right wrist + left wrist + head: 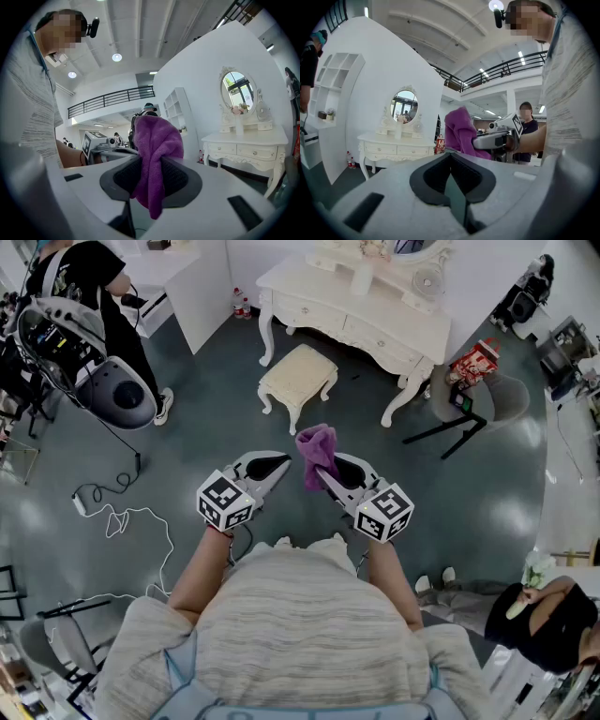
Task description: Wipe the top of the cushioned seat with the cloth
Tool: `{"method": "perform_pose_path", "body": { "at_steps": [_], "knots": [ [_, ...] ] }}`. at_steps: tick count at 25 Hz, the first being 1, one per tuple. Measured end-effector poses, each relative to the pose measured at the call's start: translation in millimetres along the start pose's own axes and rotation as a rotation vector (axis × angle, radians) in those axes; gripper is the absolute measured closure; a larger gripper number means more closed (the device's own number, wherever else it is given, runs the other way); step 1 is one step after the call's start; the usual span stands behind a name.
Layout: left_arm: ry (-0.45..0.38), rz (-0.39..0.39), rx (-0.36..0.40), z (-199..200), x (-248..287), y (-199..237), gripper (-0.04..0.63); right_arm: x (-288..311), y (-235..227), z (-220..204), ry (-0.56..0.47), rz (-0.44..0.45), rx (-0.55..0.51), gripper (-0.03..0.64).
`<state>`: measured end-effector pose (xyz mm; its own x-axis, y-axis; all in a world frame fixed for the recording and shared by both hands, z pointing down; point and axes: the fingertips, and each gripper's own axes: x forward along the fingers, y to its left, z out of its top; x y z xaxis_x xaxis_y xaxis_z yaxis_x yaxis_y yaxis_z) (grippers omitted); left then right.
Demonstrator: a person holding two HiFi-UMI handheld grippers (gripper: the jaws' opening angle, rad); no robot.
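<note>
A purple cloth (316,452) hangs bunched from my right gripper (322,474), which is shut on it; in the right gripper view the cloth (154,154) drapes between the jaws. My left gripper (281,465) is shut with nothing between its jaws, a little left of the right one. From the left gripper view the cloth (459,132) and the right gripper (497,138) show to the right. The cream cushioned seat (298,374) stands on the floor ahead of both grippers, well apart from them, in front of a white dressing table (361,306).
A grey chair (473,399) with a red bag stands right of the dressing table. A person (89,296) and a domed machine (127,390) are at the left, with cables (122,517) across the floor. Another person (553,615) is at the lower right. A white cabinet (192,282) stands at the back.
</note>
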<state>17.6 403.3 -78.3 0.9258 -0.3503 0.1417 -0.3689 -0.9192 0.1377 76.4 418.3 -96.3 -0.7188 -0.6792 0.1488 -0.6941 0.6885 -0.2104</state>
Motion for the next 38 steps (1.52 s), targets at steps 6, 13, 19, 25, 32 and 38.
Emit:
{"method": "perform_pose_path", "body": {
  "at_steps": [6,13,19,25,32,38],
  "knots": [
    [-0.001,-0.011,0.006,5,4,5,0.583,4,-5,5,0.002,-0.005,-0.005,0.499],
    [-0.002,-0.024,0.010,5,8,5,0.583,3,-7,6,0.008,-0.013,-0.017,0.499],
    [-0.002,-0.024,0.010,5,4,9,0.583,6,-9,12,-0.015,-0.033,-0.002,0.498],
    [0.008,-0.036,0.013,2,1,16,0.583,17,-9,14,-0.014,-0.052,0.005,0.497],
    [-0.004,-0.035,0.010,3,-2,30,0.583,26,-12,10,0.002,-0.077,0.010,0.498],
    [0.003,-0.043,0.007,2,6,41,0.583,34,-28,10,0.005,-0.091,0.017,0.497]
  ]
}}
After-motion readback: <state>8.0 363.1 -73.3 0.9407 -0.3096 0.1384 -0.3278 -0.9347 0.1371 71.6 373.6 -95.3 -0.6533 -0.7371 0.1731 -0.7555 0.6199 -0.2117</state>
